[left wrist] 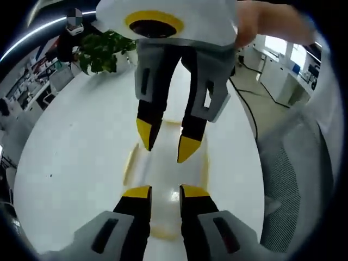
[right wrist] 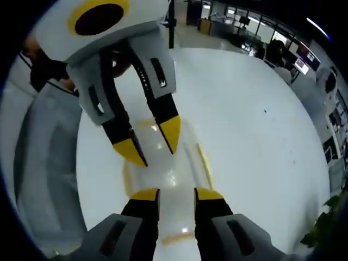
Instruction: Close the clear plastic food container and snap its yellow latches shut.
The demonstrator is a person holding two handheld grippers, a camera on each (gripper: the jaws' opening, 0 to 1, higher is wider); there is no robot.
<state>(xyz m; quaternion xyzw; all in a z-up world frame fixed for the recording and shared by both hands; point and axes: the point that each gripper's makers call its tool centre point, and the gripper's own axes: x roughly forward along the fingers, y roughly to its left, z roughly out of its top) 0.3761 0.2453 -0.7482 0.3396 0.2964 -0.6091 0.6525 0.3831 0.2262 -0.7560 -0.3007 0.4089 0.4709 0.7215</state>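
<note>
A clear plastic food container (left wrist: pixel 166 174) lies flat on a big white table (left wrist: pixel 70 163). Its lid looks to be down on it. Yellow latches (left wrist: pixel 129 163) run along its sides, and there is one at each end too.

Two grippers hang over the box from opposite ends, tip to tip. In the left gripper view, the left gripper (left wrist: pixel 165 191) rises from the bottom with its yellow tips spread apart over the near end of the box. Nothing is between them. The right gripper (left wrist: pixel 166 140) points down from the top at the far end, also spread and holding nothing.

In the right gripper view it is the other way round: the right gripper (right wrist: pixel 176 194) is at the bottom, jaws apart, and the left gripper (right wrist: pixel 152 141) comes down from above. The container (right wrist: pixel 168 179) lies between them on the table (right wrist: pixel 255 136).

A leafy green plant (left wrist: pixel 100 51) stands at the far side of the table. A grey mesh chair (left wrist: pixel 296 179) sits just beside the table on the right.
</note>
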